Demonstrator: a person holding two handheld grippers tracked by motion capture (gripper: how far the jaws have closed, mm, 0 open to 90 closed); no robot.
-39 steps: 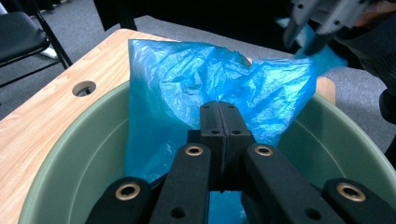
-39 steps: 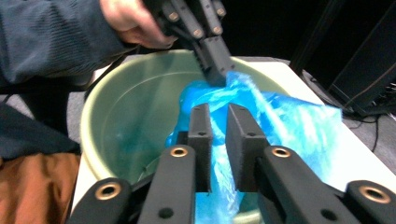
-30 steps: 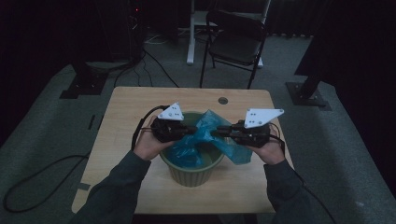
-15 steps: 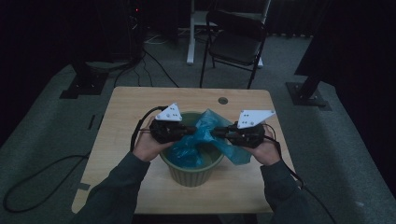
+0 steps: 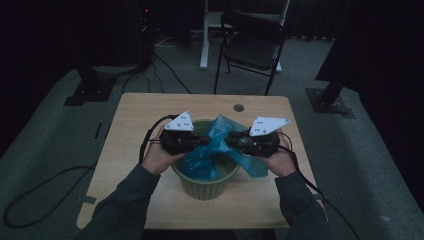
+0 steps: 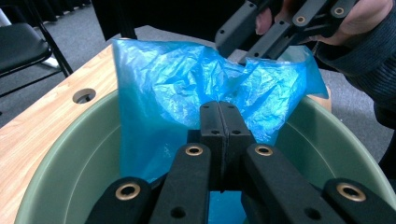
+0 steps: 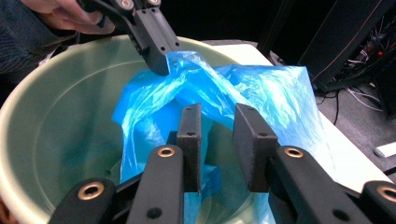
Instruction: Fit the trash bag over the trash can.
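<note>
A green bin [image 5: 205, 186] stands on the wooden table [image 5: 145, 112], with a crumpled blue plastic bag [image 5: 216, 149] rising out of it. My left gripper [image 5: 206, 141] is over the bin's left rim, its jaws shut [image 6: 219, 109] on a fold of the blue bag [image 6: 177, 79]. From the right, my right gripper [image 5: 229, 142] faces it over the rim. Its jaws [image 7: 218, 119] have just been opening and stand apart. The blue bag [image 7: 261, 88] lies beyond and below them, and the pads do not press on it. In the right gripper view the left gripper [image 7: 156, 60] pinches the bag's top edge.
The bin [image 7: 56, 116] sits near the table's front middle. A round cable hole [image 5: 239, 107] is at the table's far edge. A black folding chair [image 5: 252, 45] and stand bases are on the floor beyond. Cables trail off the table on both sides.
My right gripper has edged a little left toward the left gripper over the bin. The left hand has kept still with the bag in its jaws.
</note>
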